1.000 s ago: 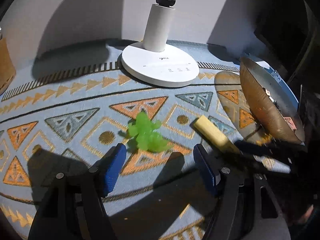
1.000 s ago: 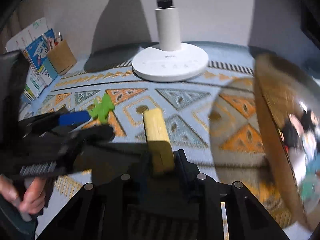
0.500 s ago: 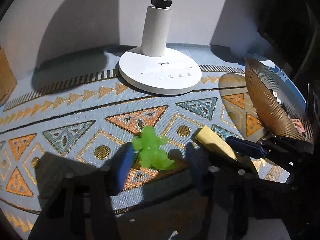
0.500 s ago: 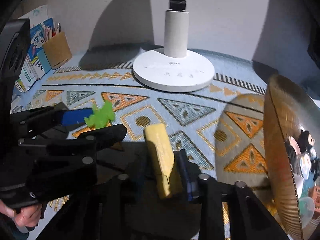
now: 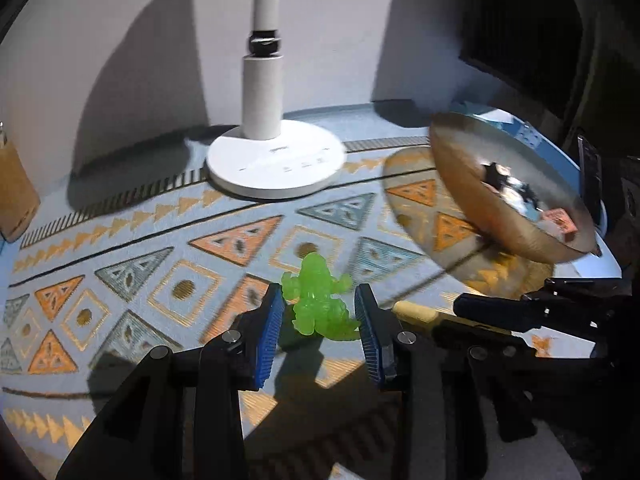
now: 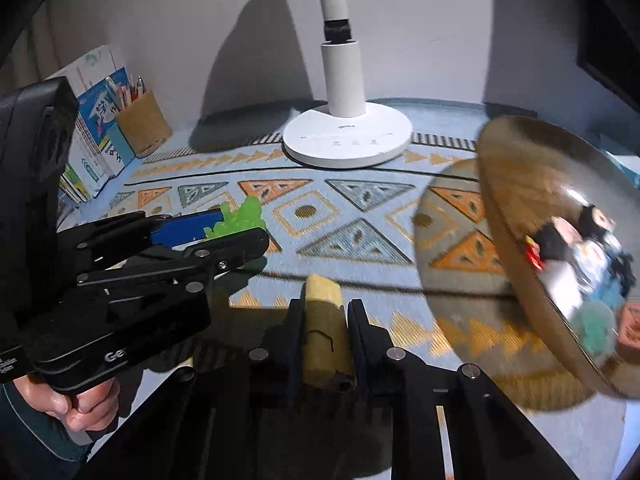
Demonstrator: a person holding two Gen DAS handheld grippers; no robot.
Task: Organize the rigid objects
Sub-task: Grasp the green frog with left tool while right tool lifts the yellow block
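A translucent green frog toy (image 5: 318, 304) sits between the blue pads of my left gripper (image 5: 319, 290). The jaws are closing and the pads touch both its sides; it hangs just above the patterned mat (image 5: 132, 280). The right wrist view shows the same frog (image 6: 240, 220) at the left gripper's tips. My right gripper (image 6: 326, 304) is shut on a yellow wooden block (image 6: 323, 320), which stands out past its fingers. That block (image 5: 416, 312) shows at the right in the left wrist view.
An amber glass bowl (image 6: 520, 216) holding several small toys stands at the right. At the back stands a white lamp base (image 5: 276, 160). A brown pen holder (image 6: 140, 124) and books (image 6: 96, 120) are at the back left. A hand (image 6: 84, 404) grips the left tool.
The left jaws have drawn in from wide apart onto the frog. Both grippers have risen a little, the frog and the yellow block going up with them.
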